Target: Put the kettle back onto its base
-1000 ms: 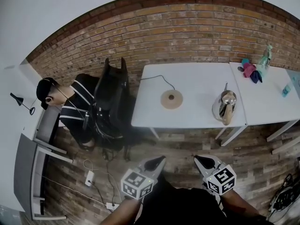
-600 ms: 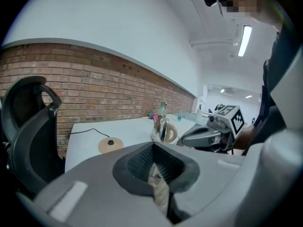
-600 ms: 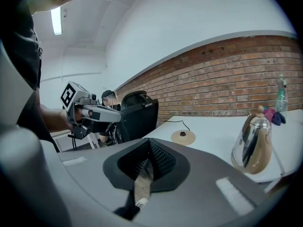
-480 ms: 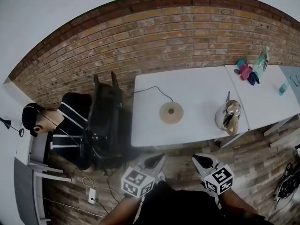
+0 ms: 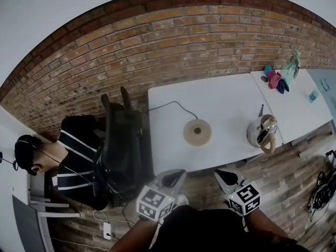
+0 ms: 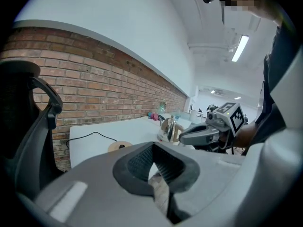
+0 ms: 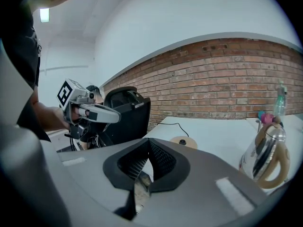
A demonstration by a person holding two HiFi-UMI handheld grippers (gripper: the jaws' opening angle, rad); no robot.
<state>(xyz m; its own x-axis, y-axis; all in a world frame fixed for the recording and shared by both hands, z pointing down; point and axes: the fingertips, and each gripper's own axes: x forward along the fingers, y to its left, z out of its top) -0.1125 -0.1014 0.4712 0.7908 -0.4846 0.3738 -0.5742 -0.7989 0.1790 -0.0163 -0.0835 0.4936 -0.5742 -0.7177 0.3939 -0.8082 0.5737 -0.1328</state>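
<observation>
Closer now: both my tongs have come up to the near edge of the white tabletop (image 5: 226, 98). My left tongs (image 5: 176, 176) and right tongs (image 5: 223, 176) are each closed tight, with nothing between the pads. The kettle (image 5: 262, 133) stands near the tabletop's right front corner, well apart from its base (image 5: 197, 132) at mid-tabletop.
</observation>
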